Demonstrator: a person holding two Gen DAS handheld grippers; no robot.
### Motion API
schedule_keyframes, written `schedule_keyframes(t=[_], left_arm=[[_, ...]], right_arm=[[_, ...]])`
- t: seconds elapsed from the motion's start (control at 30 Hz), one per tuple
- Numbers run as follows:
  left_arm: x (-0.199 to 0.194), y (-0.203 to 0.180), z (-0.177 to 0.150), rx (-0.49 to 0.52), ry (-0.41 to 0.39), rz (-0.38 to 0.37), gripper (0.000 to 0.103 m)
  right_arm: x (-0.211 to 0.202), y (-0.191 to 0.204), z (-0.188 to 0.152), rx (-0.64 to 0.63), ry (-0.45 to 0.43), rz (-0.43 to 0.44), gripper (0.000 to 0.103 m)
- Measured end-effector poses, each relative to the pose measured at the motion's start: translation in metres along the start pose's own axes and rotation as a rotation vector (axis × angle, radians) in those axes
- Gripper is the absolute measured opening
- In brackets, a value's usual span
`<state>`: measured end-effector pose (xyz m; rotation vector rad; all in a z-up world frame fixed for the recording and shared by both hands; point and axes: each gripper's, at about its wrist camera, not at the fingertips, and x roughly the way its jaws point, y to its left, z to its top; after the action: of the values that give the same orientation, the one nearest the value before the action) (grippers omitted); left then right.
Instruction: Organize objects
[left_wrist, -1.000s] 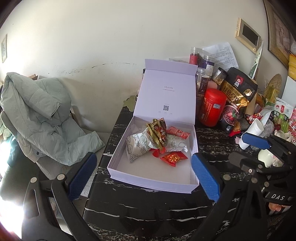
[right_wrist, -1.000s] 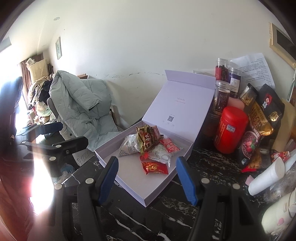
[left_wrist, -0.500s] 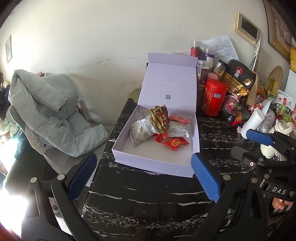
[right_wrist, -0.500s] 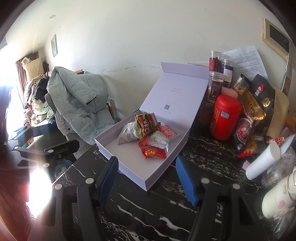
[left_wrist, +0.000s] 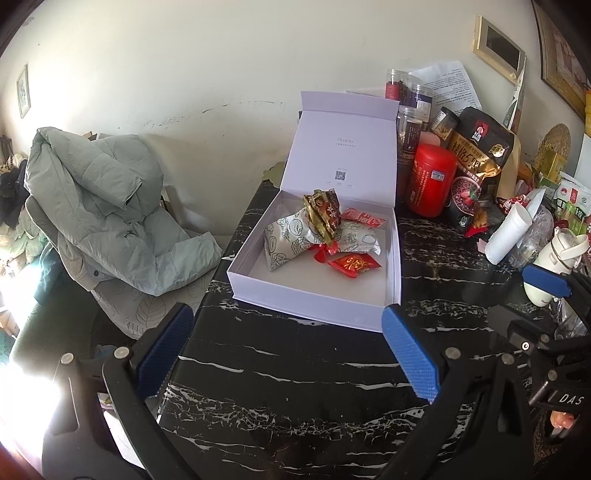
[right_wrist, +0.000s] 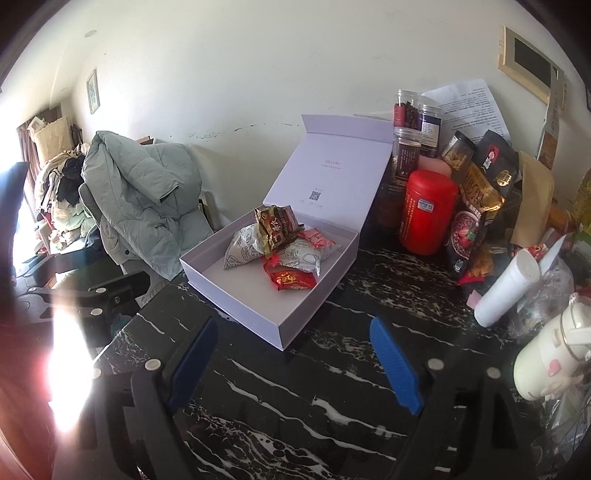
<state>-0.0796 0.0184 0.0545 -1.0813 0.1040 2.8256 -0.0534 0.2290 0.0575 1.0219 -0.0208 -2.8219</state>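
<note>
An open lavender box (left_wrist: 310, 295) (right_wrist: 236, 295) sits on the black marble table (left_wrist: 295, 387) (right_wrist: 295, 387), lid upright. Inside lie several snack packets: a white patterned pouch (left_wrist: 286, 242) (right_wrist: 240, 247), a brown-gold packet (left_wrist: 323, 214) (right_wrist: 275, 223) and a red packet (left_wrist: 354, 264) (right_wrist: 291, 279). My left gripper (left_wrist: 288, 350) is open and empty, a little in front of the box. My right gripper (right_wrist: 295, 358) is open and empty, also in front of the box; it shows at the right edge of the left wrist view (left_wrist: 546, 284).
A red canister (left_wrist: 430, 181) (right_wrist: 428, 212), jars, snack bags, a white tube (right_wrist: 506, 295) and a white bottle (right_wrist: 546, 358) crowd the table's right side. A chair with a grey-green jacket (left_wrist: 107, 206) (right_wrist: 144, 195) stands left of the table.
Both grippers have pulled back from the box, which now looks smaller and farther. Both stay open and empty. The packets in the box have not moved.
</note>
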Motion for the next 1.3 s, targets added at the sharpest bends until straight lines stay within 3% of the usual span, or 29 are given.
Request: schedule_keyframes(t=[0.1, 0.2, 0.53, 1.3], left_arm=[[0.000, 0.001, -0.004, -0.006, 0.011, 0.007, 0.102], [0.002, 0.001, -0.010, -0.003, 0.030, 0.028, 0.102], [0.009, -0.002, -0.022, 0.003, 0.062, -0.001, 0.102], [0.014, -0.004, -0.026, 0.009, 0.077, -0.004, 0.102]], right_arm=[[0.000, -0.001, -0.005, 0.005, 0.008, -0.025, 0.095], [0.002, -0.001, -0.010, -0.004, 0.017, -0.034, 0.095], [0.010, 0.003, -0.014, -0.016, 0.036, -0.023, 0.095], [0.019, 0.003, -0.014, -0.011, 0.054, -0.009, 0.095]])
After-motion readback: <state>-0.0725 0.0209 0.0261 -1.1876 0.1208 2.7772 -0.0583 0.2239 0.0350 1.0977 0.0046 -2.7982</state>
